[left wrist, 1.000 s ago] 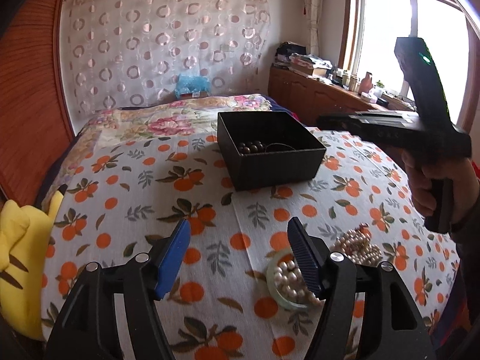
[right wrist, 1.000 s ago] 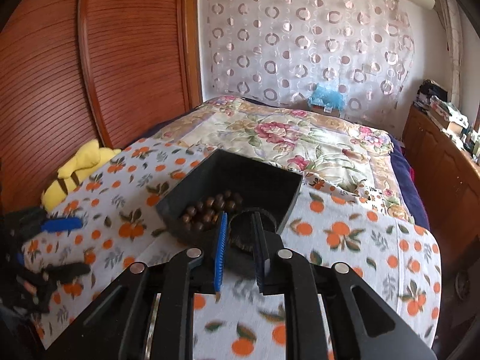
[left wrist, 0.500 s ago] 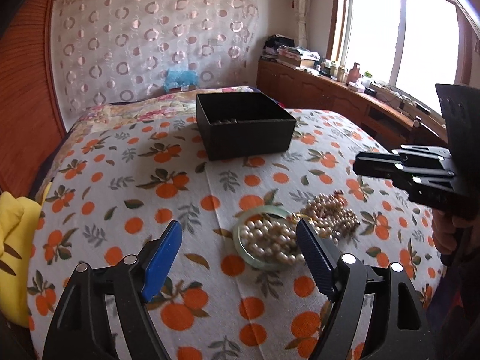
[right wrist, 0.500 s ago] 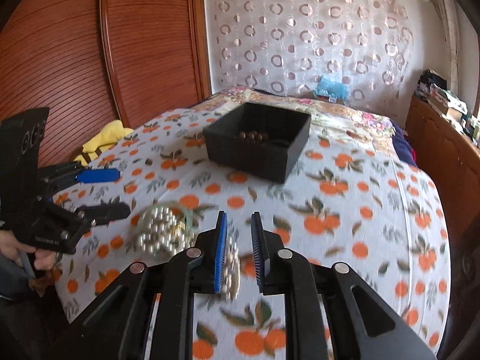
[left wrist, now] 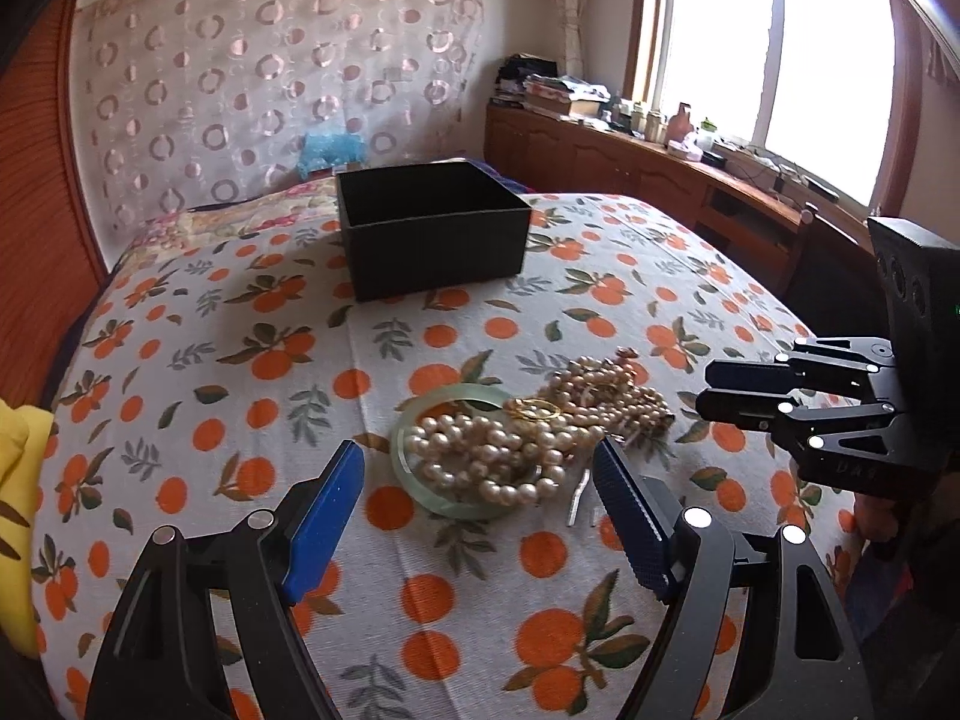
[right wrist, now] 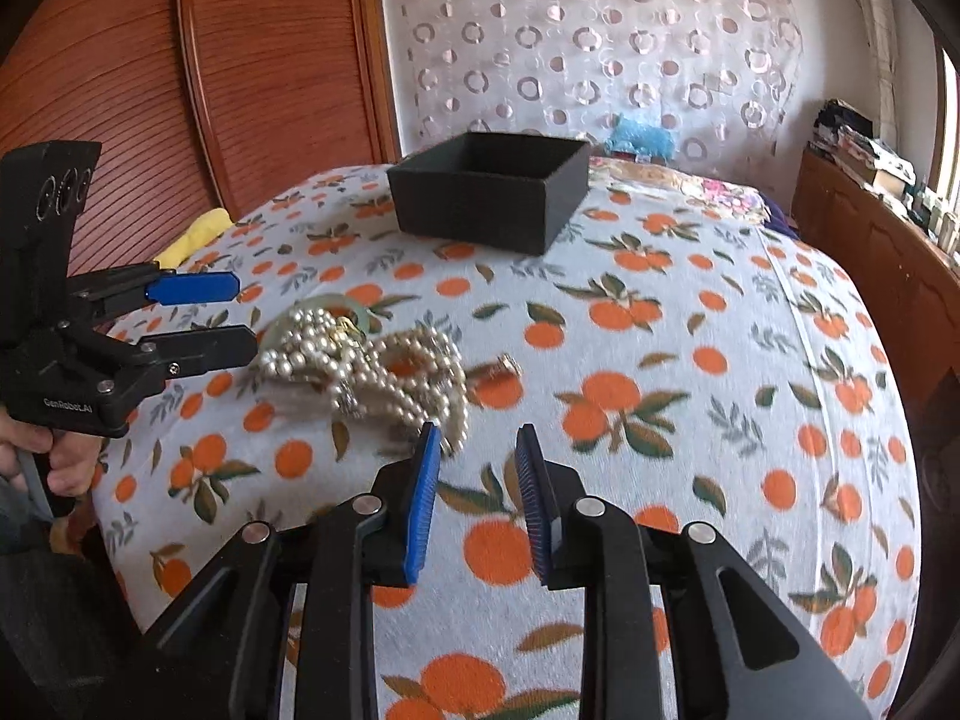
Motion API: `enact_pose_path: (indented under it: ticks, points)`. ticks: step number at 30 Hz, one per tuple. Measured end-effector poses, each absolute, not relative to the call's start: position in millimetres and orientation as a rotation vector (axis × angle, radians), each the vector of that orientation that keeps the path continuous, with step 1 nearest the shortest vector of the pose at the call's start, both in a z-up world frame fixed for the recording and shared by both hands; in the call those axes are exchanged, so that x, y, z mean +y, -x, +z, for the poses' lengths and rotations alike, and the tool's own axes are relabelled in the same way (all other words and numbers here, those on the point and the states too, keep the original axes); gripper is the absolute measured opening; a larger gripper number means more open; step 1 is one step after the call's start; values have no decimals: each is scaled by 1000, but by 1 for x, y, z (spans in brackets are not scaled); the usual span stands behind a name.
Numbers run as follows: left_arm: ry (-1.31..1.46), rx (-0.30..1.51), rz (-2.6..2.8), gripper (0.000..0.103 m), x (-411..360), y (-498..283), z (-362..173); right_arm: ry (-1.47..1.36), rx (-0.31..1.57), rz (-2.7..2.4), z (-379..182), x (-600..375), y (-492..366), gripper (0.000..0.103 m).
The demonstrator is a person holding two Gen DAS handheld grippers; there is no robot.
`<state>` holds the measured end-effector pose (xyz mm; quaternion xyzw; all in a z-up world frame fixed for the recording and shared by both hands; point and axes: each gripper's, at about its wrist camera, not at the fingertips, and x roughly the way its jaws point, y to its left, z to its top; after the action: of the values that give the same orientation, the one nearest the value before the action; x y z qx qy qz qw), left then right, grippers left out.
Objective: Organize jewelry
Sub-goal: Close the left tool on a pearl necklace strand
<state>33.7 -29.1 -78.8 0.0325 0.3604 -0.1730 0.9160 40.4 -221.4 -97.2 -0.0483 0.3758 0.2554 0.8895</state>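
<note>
A heap of pearl necklaces (left wrist: 510, 450) lies on the orange-print cloth, partly inside a pale green bangle (left wrist: 420, 420), with a gold ring (left wrist: 534, 408) on top. The heap also shows in the right wrist view (right wrist: 372, 360). A black open box (left wrist: 432, 240) stands farther back, also in the right wrist view (right wrist: 486, 192). My left gripper (left wrist: 480, 474) is open, low over the near side of the heap. My right gripper (right wrist: 477, 450) is slightly open and empty, just right of the pearls; it shows in the left wrist view (left wrist: 714, 384).
A small metal pin (left wrist: 579, 492) lies by the left gripper's right finger. A yellow cloth (left wrist: 18, 516) lies at the table's left edge. A wooden sideboard (left wrist: 660, 174) runs under the window at the right. A bed with a flowered quilt is behind the box.
Both grippers have drawn back from the box and dropped low toward the jewelry heap. The right gripper's jaws have parted a little. The box now looks farther away.
</note>
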Motion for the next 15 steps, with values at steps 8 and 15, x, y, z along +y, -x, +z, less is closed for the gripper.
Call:
enact_pose_path:
  ticks: [8, 15]
  points:
    - [-80, 769, -411, 48, -48, -38, -82, 112, 783, 514, -105, -225, -35, 29]
    - [-109, 799, -419, 32, -57, -41, -90, 118, 774, 518, -106, -225, -33, 29]
